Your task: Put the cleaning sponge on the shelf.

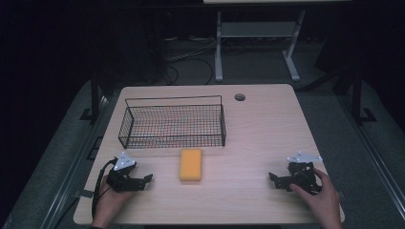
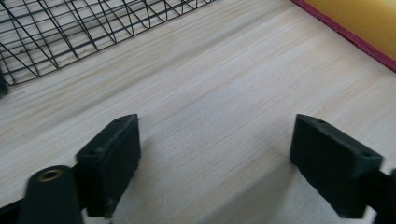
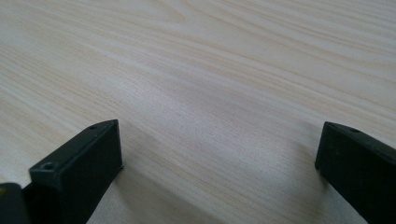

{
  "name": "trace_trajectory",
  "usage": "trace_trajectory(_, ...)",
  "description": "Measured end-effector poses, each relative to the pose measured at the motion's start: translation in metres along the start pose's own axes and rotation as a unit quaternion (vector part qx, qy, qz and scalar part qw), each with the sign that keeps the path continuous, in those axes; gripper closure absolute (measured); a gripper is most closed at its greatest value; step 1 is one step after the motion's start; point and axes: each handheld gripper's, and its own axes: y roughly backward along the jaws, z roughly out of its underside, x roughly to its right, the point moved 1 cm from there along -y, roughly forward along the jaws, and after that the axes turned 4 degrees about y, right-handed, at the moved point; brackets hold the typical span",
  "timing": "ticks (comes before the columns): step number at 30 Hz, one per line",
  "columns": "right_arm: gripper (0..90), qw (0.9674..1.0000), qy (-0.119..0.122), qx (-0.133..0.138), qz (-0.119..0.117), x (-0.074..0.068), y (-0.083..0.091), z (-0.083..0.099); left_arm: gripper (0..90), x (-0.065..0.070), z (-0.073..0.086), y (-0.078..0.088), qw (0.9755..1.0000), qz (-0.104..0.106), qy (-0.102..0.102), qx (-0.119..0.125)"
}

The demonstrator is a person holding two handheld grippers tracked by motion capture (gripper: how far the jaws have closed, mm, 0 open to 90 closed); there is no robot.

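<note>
Both claws, left and right, gape empty (sponge between, untouched).

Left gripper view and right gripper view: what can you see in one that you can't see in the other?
The left gripper view has a wire basket at the top left and the edge of a yellow sponge with a dark red underside at the top right. The right gripper view has long curving grain lines running across bare wood. Both share the pale wooden table and two black fingers rising from the bottom, spread wide apart with nothing between them.
</note>
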Motion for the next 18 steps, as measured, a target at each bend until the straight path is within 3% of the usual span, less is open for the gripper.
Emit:
trace_trajectory(5,0.0,1.0000,0.000,0.000,0.000,0.000,0.000,0.000,28.2,0.005,-0.008,0.006,0.9999,0.006,-0.004,0.009)
trace_trajectory(18,0.0,1.0000,0.001,0.000,0.000,0.000,0.000,0.000,62.4,0.013,-0.026,-0.002,0.9991,0.040,0.000,-0.013)
